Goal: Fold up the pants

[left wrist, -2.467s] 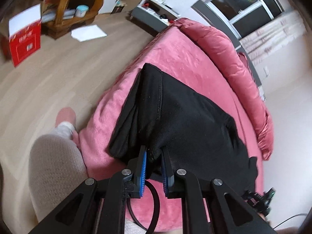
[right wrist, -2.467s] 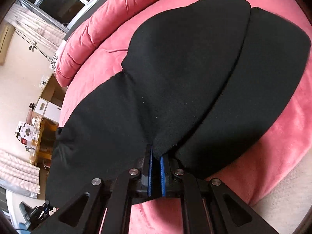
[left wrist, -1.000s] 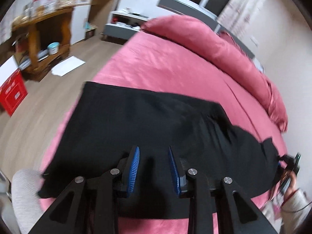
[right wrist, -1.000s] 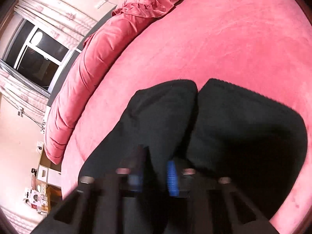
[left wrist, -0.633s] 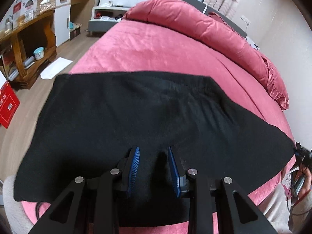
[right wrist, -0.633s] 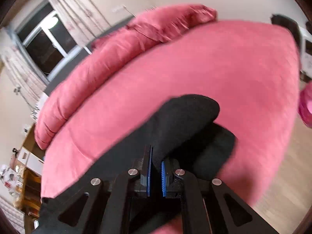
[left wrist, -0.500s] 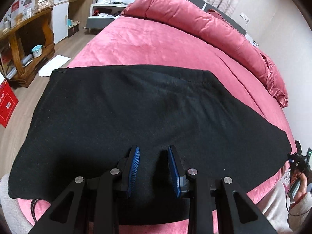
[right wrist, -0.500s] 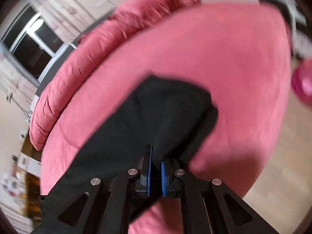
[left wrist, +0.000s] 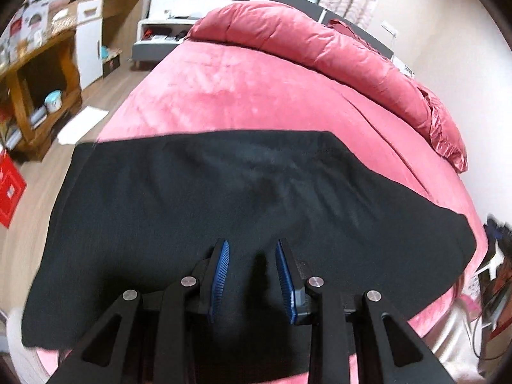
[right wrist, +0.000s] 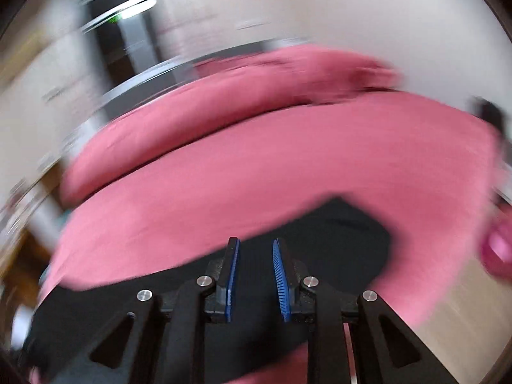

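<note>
Black pants (left wrist: 198,208) lie spread flat across the near edge of a pink bed (left wrist: 256,96). In the left wrist view my left gripper (left wrist: 251,246) is open and empty just above the cloth's near part. In the blurred right wrist view the pants (right wrist: 345,240) show as a dark band on the bed (right wrist: 256,166). My right gripper (right wrist: 254,243) is open and empty over the pants' edge.
A rolled pink duvet (left wrist: 320,44) runs along the bed's far side. A wooden shelf unit (left wrist: 38,86), a red box (left wrist: 9,185) and a white paper (left wrist: 83,121) are on the wooden floor at the left. A grey bench (left wrist: 160,38) stands at the back.
My right gripper has opened and let go of the pants, and its view swings fast. My left gripper stays open above the spread pants, which now lie flat.
</note>
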The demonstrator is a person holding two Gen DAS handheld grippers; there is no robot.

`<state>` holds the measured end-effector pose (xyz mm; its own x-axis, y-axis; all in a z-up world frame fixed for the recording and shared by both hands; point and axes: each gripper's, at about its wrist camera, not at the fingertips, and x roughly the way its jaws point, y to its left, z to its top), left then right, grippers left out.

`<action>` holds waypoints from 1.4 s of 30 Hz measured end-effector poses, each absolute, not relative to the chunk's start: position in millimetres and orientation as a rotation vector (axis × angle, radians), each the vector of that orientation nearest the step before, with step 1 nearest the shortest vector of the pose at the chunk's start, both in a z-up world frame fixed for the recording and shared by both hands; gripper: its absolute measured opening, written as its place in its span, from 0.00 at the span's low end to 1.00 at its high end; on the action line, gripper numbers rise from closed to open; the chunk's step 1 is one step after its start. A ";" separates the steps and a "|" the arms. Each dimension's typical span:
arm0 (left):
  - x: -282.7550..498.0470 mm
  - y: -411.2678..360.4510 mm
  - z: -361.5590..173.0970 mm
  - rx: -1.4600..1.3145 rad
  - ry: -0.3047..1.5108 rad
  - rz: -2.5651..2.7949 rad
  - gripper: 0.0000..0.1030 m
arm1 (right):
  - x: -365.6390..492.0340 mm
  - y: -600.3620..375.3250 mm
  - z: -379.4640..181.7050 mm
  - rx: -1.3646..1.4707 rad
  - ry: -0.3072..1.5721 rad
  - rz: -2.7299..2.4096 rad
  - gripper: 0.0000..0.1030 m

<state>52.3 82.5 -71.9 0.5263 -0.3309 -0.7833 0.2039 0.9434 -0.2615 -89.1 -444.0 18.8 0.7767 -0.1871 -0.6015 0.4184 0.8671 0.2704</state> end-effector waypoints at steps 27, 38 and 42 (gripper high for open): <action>135.6 93.4 -105.8 0.006 0.912 -0.167 0.31 | 217.5 -142.8 -107.8 0.261 0.995 0.336 0.08; 126.8 125.2 -80.7 -0.124 0.930 -0.100 0.31 | 143.9 -155.0 -45.1 0.181 0.800 0.374 0.11; 140.9 137.0 -92.8 -0.118 0.964 -0.035 0.31 | 144.9 -127.8 -71.4 0.093 0.921 0.409 0.09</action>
